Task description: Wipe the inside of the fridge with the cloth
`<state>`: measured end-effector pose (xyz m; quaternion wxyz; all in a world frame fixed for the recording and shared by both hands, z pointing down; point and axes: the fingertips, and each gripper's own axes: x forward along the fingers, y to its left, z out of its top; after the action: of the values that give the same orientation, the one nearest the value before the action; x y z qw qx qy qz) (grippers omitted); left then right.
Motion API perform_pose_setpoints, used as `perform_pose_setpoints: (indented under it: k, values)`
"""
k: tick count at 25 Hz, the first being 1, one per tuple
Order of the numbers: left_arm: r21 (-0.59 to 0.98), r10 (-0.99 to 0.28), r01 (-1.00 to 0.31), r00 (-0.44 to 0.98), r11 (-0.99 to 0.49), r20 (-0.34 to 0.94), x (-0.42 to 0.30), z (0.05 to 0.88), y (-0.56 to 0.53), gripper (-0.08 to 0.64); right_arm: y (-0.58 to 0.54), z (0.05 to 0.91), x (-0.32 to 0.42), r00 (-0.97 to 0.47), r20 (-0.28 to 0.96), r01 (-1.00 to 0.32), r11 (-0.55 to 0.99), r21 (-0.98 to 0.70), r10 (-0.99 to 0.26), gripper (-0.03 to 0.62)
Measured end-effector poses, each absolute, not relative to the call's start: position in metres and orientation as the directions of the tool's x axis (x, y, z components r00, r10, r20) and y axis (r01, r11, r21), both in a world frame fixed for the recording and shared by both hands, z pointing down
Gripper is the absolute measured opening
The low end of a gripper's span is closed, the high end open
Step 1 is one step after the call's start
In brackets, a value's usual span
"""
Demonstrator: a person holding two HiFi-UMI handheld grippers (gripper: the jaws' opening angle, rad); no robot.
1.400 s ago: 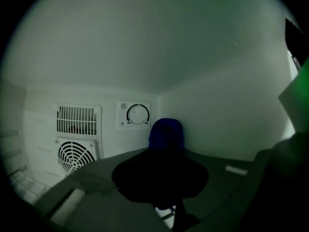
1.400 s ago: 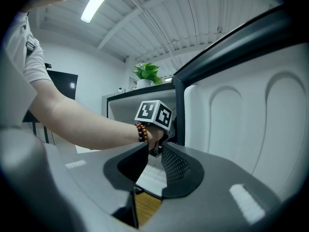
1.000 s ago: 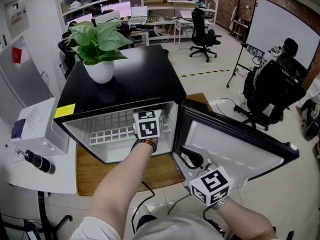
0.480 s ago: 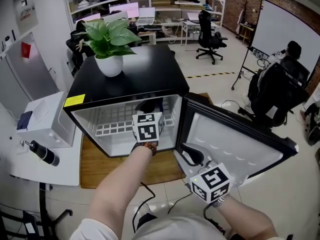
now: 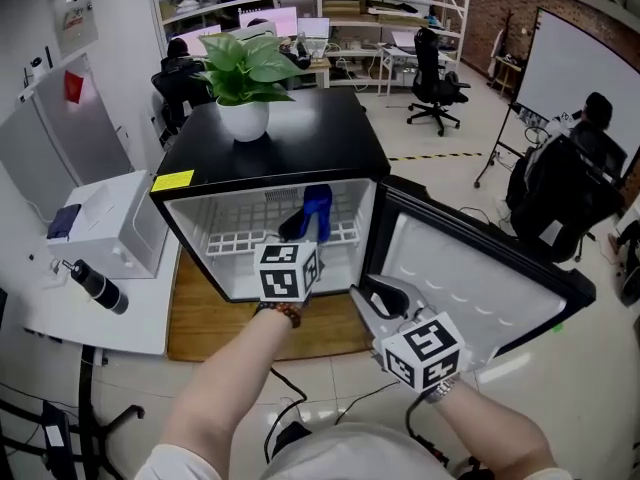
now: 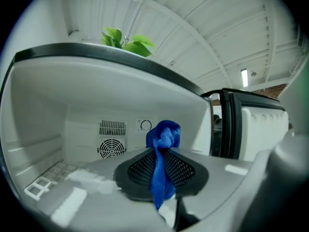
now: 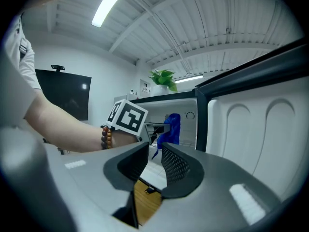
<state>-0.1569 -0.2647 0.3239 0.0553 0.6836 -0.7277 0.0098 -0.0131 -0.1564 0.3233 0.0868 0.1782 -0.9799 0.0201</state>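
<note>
The left gripper [image 6: 161, 172] pinched the blue cloth [image 6: 163, 138] tight, level inside the fridge [image 5: 290, 138] mouth, seemingly to reach its walls — while the right gripper [image 7: 153, 164], jaws slightly apart and empty, hung outside the fridge by its open door [image 5: 470, 278], probably keeping clear.

Small black fridge [image 5: 290, 138]: glossy outside, smooth white plastic within.
Inside it a soft, fuzzy blue cloth [image 5: 316, 211] hangs above a white coated wire shelf [image 5: 240, 240]; under it lies a matt, grained wooden board [image 5: 200, 323].
</note>
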Motion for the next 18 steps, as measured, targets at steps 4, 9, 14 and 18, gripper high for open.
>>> perform_pose_setpoints:
  k: [4,9,14,18]
  values:
    - [0.062,-0.998,-0.998,-0.013,0.018,0.068,-0.150,0.315,-0.234,0.054,-0.154,0.323,-0.017,-0.930,0.185,-0.326,0.945,-0.019,-0.317,0.092]
    - [0.061,-0.998,-0.997,0.054,-0.053,0.030,-0.143,0.307,-0.198,0.054,-0.155,0.322,-0.027,-0.942,0.201,-0.283,0.958,-0.038,-0.270,0.095]
    - [0.034,-0.992,-0.992,0.123,-0.122,0.011,-0.133,0.304,-0.166,0.054,-0.154,0.318,-0.037,-0.956,0.194,-0.232,0.972,-0.049,-0.218,0.107]
    - [0.021,-0.986,-0.986,0.164,-0.163,0.008,-0.127,0.308,-0.144,0.054,-0.149,0.320,-0.049,-0.967,0.199,-0.172,0.984,-0.053,-0.158,0.146]
